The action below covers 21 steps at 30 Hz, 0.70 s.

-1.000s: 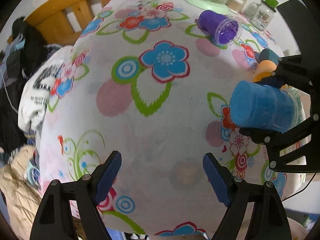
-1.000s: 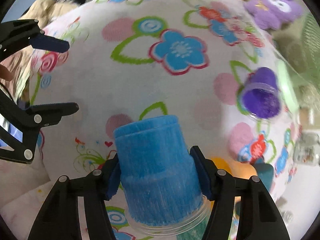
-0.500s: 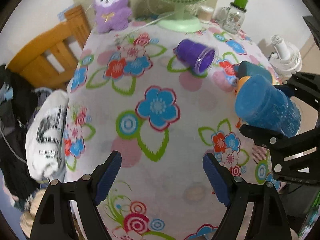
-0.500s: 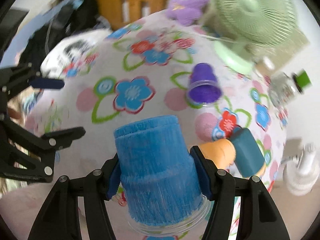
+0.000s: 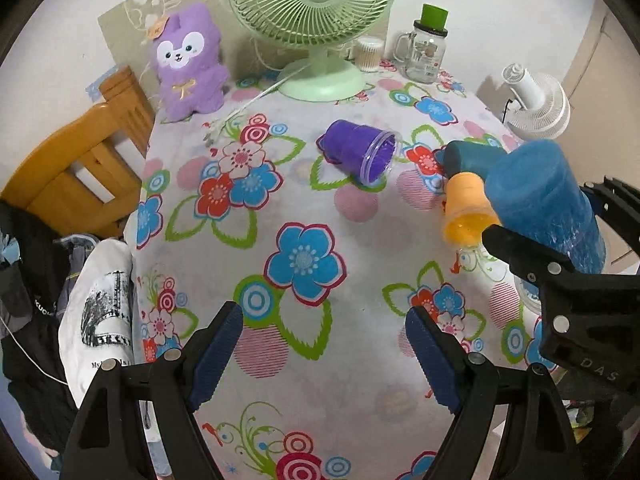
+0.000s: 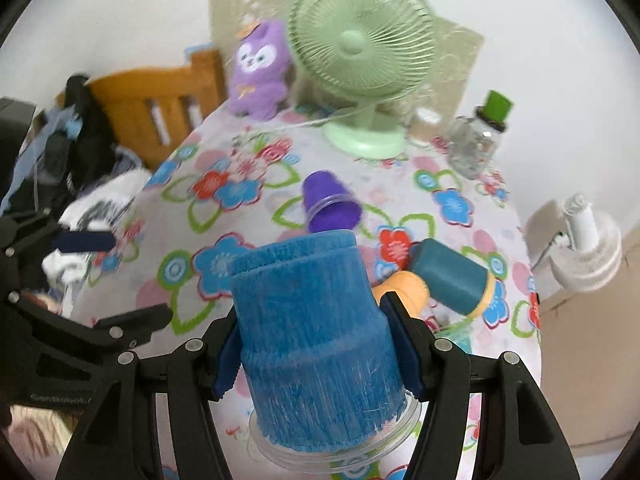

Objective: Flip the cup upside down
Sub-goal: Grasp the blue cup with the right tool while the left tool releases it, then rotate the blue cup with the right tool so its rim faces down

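While the right gripper (image 6: 316,354) clamps the blue cup (image 6: 312,340), left gripper (image 5: 324,356) gapes empty.
Mid-flip: needs rim-down placement at table's (image 5: 360,264) right edge.

Around the green desk fan (image 5: 316,12) we count four fuzzy plastic cups: one blue (image 6: 312,344), one purple (image 5: 356,154), one orange (image 5: 466,208), one teal (image 6: 448,280). We also count one purple plush toy (image 5: 188,64), one glass jar (image 5: 426,50) and one white fan (image 5: 536,104).

The blue cup (image 6: 316,336) looks fuzzy over clear glossy plastic; the tablecloth (image 5: 360,240) is matt printed cloth; the chair (image 5: 76,168) is glossy wood.
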{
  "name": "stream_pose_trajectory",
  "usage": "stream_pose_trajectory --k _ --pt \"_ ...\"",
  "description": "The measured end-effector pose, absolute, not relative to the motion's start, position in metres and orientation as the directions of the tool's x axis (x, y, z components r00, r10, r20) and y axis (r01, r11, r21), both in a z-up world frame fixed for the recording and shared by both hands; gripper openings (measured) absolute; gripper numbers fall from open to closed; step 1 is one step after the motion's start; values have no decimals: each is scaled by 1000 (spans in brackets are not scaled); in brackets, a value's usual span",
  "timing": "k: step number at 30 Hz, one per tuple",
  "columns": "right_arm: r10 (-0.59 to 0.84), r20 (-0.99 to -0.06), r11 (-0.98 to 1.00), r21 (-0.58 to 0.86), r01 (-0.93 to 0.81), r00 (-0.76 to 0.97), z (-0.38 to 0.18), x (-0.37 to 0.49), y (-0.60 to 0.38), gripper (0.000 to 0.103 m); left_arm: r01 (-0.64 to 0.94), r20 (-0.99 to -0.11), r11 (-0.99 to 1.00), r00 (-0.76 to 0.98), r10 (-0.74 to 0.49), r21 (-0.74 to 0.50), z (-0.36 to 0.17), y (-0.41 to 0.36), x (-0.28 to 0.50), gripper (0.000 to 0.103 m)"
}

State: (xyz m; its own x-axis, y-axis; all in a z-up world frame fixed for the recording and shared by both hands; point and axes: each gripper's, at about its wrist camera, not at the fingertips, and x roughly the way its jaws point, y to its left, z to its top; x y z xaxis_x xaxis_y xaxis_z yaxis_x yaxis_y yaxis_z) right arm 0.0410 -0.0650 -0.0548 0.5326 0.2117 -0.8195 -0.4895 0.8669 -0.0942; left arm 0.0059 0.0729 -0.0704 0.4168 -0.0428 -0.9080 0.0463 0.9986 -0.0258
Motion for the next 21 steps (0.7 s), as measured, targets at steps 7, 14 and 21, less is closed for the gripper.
stream_pose_trajectory --k 7,14,21 --pt "288 -732 898 -19 -440 618 -59 35 -85 67 -20 -889 997 455 -55 -72 -76 71 7 85" --pt "379 -649 899 90 -428 659 -81 34 -95 67 -88 -875 990 481 -55 -111 -105 77 5 85" --pt "457 -508 888 214 -407 730 -102 35 -99 67 -146 -875 983 483 -26 -110 -136 89 8 85"
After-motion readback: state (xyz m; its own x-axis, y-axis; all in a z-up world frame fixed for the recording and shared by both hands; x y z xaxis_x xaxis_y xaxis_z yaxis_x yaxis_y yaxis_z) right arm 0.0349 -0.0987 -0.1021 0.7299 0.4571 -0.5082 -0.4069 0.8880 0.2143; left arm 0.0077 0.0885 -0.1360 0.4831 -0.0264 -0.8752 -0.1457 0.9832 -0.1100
